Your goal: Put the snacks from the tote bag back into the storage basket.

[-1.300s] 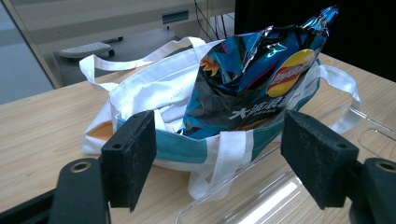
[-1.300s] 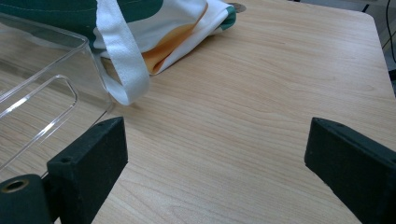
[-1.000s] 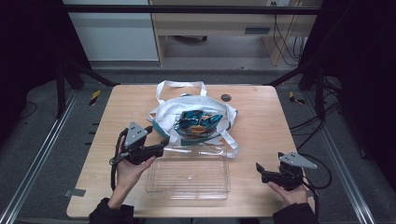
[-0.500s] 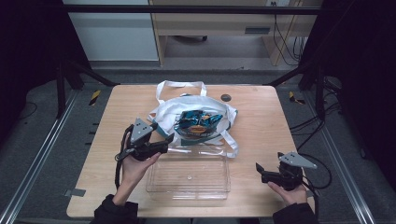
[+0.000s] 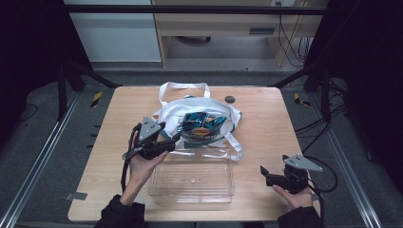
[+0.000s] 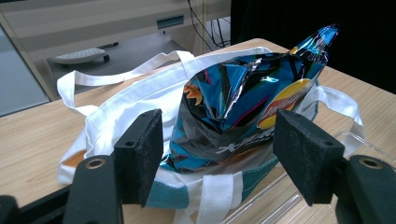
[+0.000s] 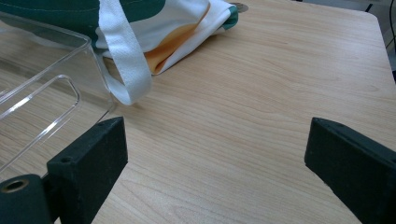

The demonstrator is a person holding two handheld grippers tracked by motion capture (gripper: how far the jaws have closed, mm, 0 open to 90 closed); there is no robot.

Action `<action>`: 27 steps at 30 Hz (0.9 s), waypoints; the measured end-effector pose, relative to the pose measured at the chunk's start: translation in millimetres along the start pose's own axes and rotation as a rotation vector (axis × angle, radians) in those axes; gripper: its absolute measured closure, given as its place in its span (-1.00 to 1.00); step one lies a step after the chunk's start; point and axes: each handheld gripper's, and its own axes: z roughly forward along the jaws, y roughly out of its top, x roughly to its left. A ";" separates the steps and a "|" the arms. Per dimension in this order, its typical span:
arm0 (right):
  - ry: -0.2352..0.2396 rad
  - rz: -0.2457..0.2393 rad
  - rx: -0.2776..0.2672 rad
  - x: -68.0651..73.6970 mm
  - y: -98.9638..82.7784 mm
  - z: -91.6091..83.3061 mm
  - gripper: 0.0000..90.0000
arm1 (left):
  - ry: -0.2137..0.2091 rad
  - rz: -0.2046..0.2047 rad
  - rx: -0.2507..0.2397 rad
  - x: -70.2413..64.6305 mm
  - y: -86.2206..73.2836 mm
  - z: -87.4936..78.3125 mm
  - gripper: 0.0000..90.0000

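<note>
A white tote bag (image 5: 199, 107) with teal trim lies on the middle of the wooden table, and a shiny blue snack bag (image 5: 202, 123) pokes out of its mouth. In the left gripper view the snack bag (image 6: 243, 105) stands between and just beyond the open jaws, above the tote bag (image 6: 135, 100). My left gripper (image 5: 175, 140) is open at the tote's left front corner, apart from the snack bag. A clear plastic bin (image 5: 192, 176) sits empty in front of the tote. My right gripper (image 5: 263, 173) rests open near the table's front right, over bare wood (image 7: 243, 116).
A white tote strap (image 7: 122, 56) drapes beside the clear bin's corner (image 7: 56, 88). A small dark disc (image 5: 230, 99) lies at the back of the table. Dark frame legs flank both sides. Bare wood (image 5: 271, 123) stretches right of the tote.
My left gripper has moved to the right and slightly forward, closing in on the snack bag at the tote's mouth. The right gripper has stayed put.
</note>
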 end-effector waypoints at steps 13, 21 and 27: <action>0.001 0.000 0.002 -0.2 0.1 0.3 -0.86 | 0.012 0.024 0.020 -5.3 5.2 14.0 -0.05; 0.002 0.000 0.002 -0.3 0.1 0.4 -0.86 | 0.022 0.032 0.028 -6.8 6.0 23.0 0.05; 0.002 -0.004 0.006 -0.2 0.0 0.6 -0.86 | 0.027 0.030 0.027 -8.6 6.3 32.0 0.13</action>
